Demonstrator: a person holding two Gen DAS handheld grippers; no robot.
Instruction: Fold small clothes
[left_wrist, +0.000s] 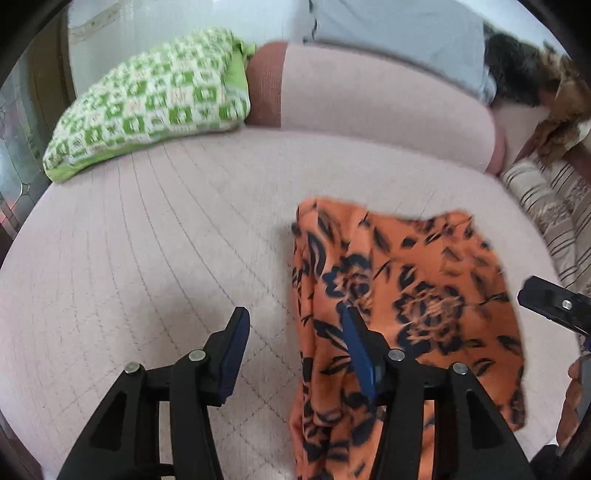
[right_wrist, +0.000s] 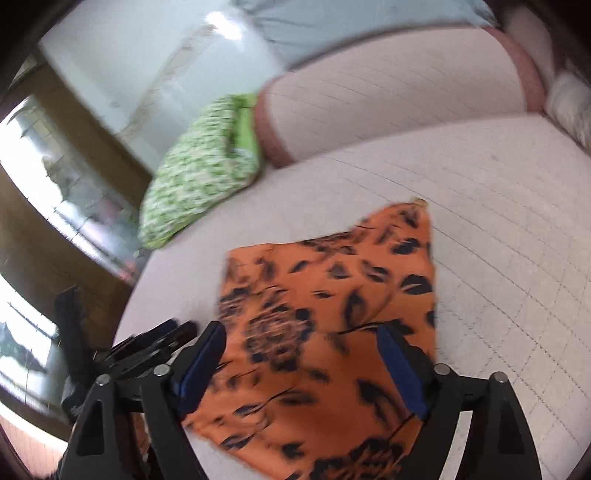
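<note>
An orange garment with a dark floral print (left_wrist: 406, 295) lies spread on the pale pink quilted bed (left_wrist: 166, 240). My left gripper (left_wrist: 295, 321) is open above the garment's left edge; its right finger (left_wrist: 356, 339) is over the cloth, its left finger over bare quilt. In the right wrist view the garment (right_wrist: 332, 295) lies flat, and my right gripper (right_wrist: 301, 339) is open above it, holding nothing. The right gripper's tip also shows at the right edge of the left wrist view (left_wrist: 550, 302). The left gripper (right_wrist: 155, 339) shows at the left of the right wrist view.
A green and white checked pillow (left_wrist: 147, 107) lies at the head of the bed, beside a pink bolster (left_wrist: 369, 103). Striped bedding (left_wrist: 546, 206) and a dark furry bundle (left_wrist: 517, 70) lie at the right. A window and wooden frame (right_wrist: 55, 184) are left of the bed.
</note>
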